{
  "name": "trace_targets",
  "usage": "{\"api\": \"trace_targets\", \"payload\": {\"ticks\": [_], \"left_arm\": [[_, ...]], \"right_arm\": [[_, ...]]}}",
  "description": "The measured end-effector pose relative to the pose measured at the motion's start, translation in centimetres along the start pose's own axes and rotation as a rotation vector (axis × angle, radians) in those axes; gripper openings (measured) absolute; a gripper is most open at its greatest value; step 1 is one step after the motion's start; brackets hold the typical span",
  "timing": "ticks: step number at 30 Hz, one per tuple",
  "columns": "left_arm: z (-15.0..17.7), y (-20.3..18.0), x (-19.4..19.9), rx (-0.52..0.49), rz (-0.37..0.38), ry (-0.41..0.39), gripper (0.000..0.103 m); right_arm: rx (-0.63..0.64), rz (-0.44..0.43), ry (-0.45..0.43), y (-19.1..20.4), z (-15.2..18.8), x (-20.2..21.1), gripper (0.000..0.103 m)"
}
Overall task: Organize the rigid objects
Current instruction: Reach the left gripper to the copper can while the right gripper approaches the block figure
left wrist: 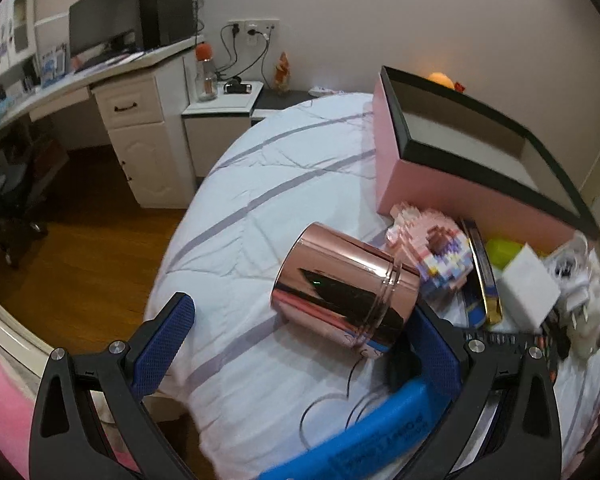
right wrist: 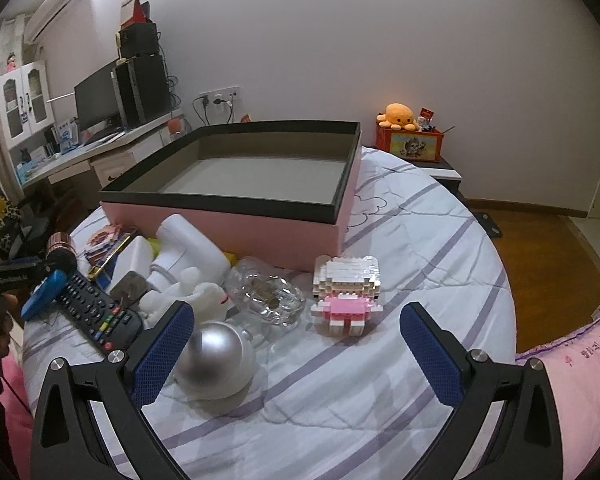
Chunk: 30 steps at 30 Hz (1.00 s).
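Looking down the left gripper, its blue-padded fingers are spread wide, and a shiny rose-gold cylinder lies on its side between them, tilted. It sits against the inner pad of the right-hand finger, well apart from the other one, so nothing is pinching it. Can't really tell if it's resting on the bedspread or slightly off it.

Right behind the cylinder there's a pink brick-built figure, then a blue and gold flat thing standing on edge, a white block and some blurry white bits. A big pink box with a black rim sits open and bare inside, just past that pile.

From the right gripper, fingers also spread wide, holding nothing, hovering over the bed. A silver ball on a white base sits right beside its left-hand finger. Ahead: a clear glass dish, a white and pink block figure, a black remote, and white plastic pieces bunched against the box front.

Background has a desk with a monitor and an orange plush octopus on a red box.
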<state>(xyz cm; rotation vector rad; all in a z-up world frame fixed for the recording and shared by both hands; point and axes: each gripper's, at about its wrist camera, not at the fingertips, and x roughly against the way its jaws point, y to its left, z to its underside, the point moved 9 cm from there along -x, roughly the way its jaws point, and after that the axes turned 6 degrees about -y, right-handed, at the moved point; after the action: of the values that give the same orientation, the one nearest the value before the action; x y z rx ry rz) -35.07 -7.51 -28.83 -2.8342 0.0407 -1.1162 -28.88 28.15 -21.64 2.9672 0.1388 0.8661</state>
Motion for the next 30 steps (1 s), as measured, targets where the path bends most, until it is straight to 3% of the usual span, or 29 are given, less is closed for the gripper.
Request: {"api": "trace_targets", "payload": {"ticks": [6,13,16,18,19,30], "left_arm": [[-0.5,-0.7,-1.2,-0.051,-0.05,-0.007,0.102],[-0.7,-0.7,-1.4,-0.061,-0.033,0.004,0.102],[-0.8,-0.6,-1.1,-0.059,-0.025,-0.019,0.087],[-1.0,-0.6,-0.9,-0.06,-0.021,-0.026,0.061],[-1.0,-0.6,-0.7,-0.06,-0.009,-0.026,0.055],[-0.8,-2.5,0.6,-0.112,0.028,-0.006,0.054]], "right_arm": [[-0.045,0.049,-0.024,-2.2,-0.9,-0.2,0.103],[-0.059,0.109,0.013,-4.6,-0.7,-1.7,0.103],[-0.075,0.099,0.041,-5.1,-0.5,-2.6,0.103],[-0.079,0.099,0.048,-5.2,-0.4,-2.8,0.103],[-0.078,0.094,0.049,-5.2,-0.5,-2.8,0.103],[-0.082,0.085,0.11,-5.8,-0.3,-4.3,0.103]]}}
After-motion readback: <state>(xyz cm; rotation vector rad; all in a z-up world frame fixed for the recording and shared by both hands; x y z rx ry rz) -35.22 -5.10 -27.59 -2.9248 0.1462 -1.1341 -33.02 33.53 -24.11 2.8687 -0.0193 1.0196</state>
